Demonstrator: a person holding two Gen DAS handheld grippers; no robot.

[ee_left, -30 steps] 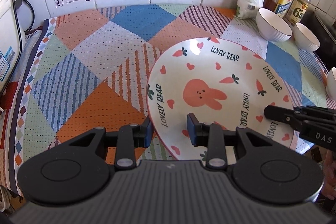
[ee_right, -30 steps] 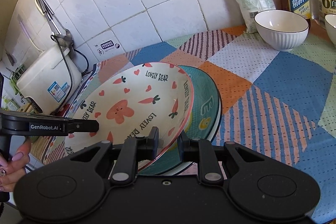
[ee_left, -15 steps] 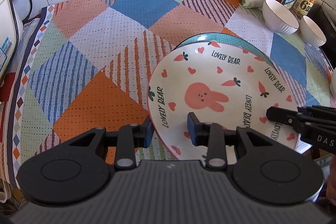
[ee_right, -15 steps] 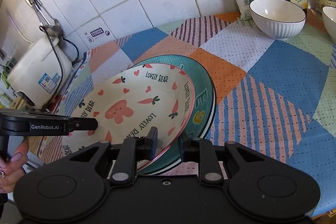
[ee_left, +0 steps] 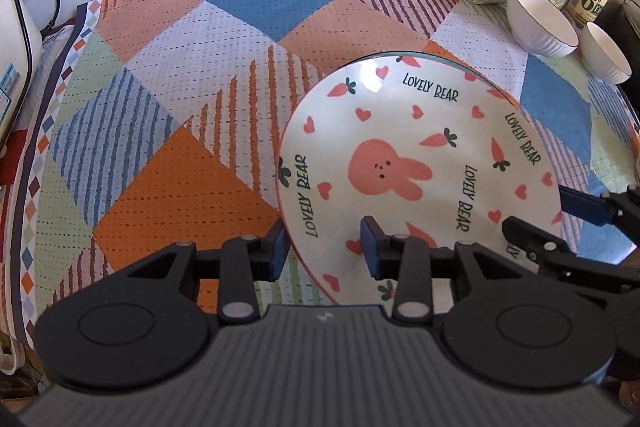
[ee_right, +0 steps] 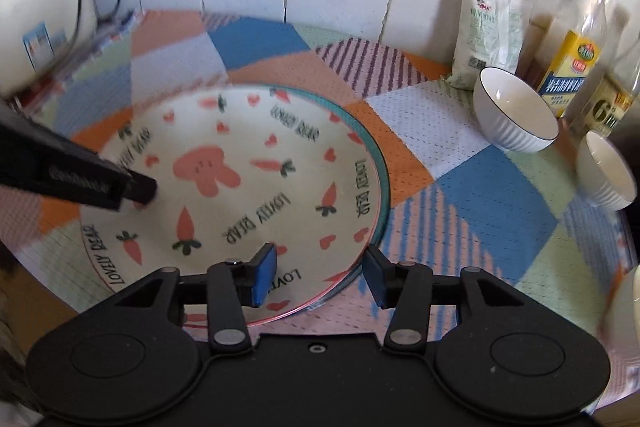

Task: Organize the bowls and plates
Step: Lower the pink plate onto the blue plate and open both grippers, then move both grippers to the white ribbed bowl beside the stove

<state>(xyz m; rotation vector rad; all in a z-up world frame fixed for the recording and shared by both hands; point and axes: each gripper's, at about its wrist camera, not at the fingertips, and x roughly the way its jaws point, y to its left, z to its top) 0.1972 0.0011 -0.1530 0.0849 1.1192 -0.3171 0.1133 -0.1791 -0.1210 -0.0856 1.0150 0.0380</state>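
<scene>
The rabbit plate (ee_right: 240, 183) now lies stacked on the teal plate (ee_right: 382, 187) near the table's (ee_left: 168, 131) front edge. My right fingers (ee_right: 316, 273) have just been opening and stand wide around the rim, not pressing; my left fingers (ee_left: 324, 247) straddle it loosely too. Two plates are stacked; two bowls (ee_right: 514, 115) (ee_right: 606, 171) by the right edge remain.

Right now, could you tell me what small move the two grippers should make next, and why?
Probably back both off the bunny plate. It already lies on the teal plate, the right gripper has just been opening and stands clear of the rim, and the left gripper straddles it loosely.
</scene>
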